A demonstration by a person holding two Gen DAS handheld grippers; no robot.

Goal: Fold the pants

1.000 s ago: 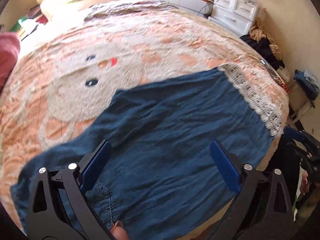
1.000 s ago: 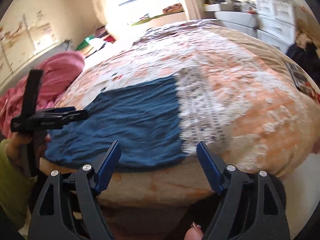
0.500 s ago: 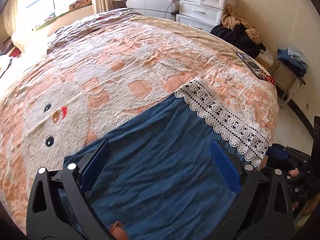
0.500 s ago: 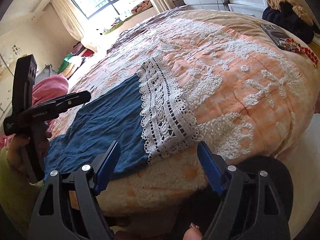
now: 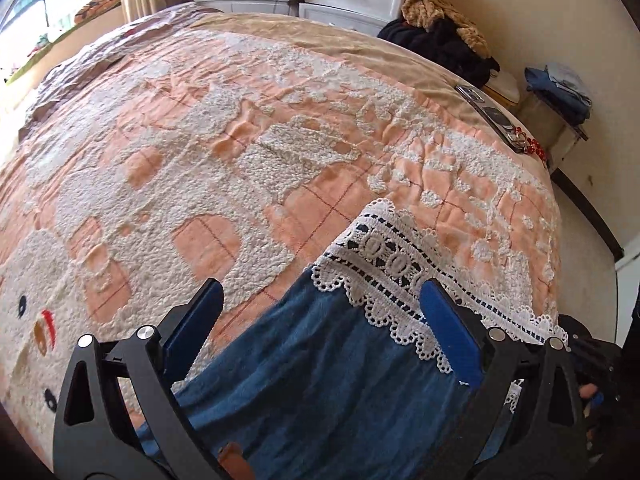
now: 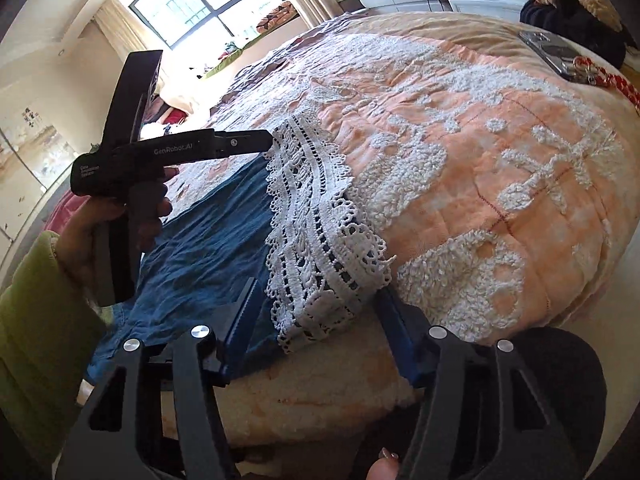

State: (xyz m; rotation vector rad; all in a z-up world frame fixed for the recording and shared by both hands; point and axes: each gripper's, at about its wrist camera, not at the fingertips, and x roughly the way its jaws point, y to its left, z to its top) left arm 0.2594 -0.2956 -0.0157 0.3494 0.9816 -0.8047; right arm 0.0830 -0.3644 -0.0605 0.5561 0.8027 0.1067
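On our left, the left gripper point(image 5: 320, 320) has swung in the last second from the wide body of the blue cotton pants with a white lace hem point(image 5: 320, 380) towards that hem; its blue-padded fingers point(image 5: 448, 332) stand well apart over the cloth, holding nothing. The pants lie flat near the front edge of the peach and white tufted bedspread point(image 5: 248, 128), lace end to the right. Further right, the right gripper point(image 6: 316, 320) has closed in from well off the bed edge, and its jaws are spread either side of the near lace corner point(image 6: 320, 316), not yet clamped. We judge both tools have reached the hem, so the next move is to pinch its two corners and carry them back towards the waistband. Lace is loose, so a shallow bite may slip.
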